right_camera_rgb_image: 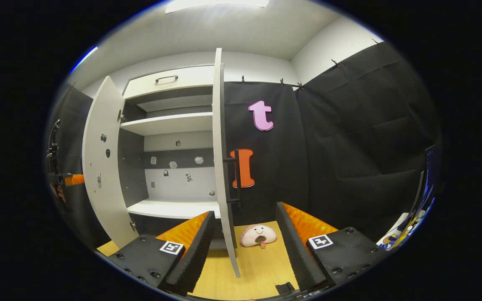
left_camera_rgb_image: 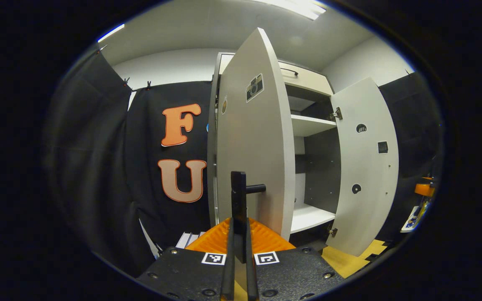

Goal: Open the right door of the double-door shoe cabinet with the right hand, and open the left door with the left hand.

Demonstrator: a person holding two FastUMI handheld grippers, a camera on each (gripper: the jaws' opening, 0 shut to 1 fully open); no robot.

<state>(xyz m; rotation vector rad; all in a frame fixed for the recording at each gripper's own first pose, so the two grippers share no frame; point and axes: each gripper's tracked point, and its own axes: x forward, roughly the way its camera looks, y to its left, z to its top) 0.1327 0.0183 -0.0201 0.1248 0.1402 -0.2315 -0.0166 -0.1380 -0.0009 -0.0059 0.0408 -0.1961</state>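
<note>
Both cabinet doors stand swung wide. Your left tongs (left_camera_rgb_image: 238,246) grasp the left door's handle (left_camera_rgb_image: 238,196); your right tongs (right_camera_rgb_image: 245,238) hang released beside the right door (right_camera_rgb_image: 220,167). Next, release the handle.

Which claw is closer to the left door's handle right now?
Left. The left claw is shut on the left door handle; the right claw stands open by the right door.

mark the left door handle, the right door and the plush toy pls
left door handle (left_camera_rgb_image: 238,196): left gripper view, on its vertical bar.
right door (right_camera_rgb_image: 221,167): right gripper view, on its near edge, mid-height.
plush toy (right_camera_rgb_image: 258,234): right gripper view, on its face, on the floor.
</note>
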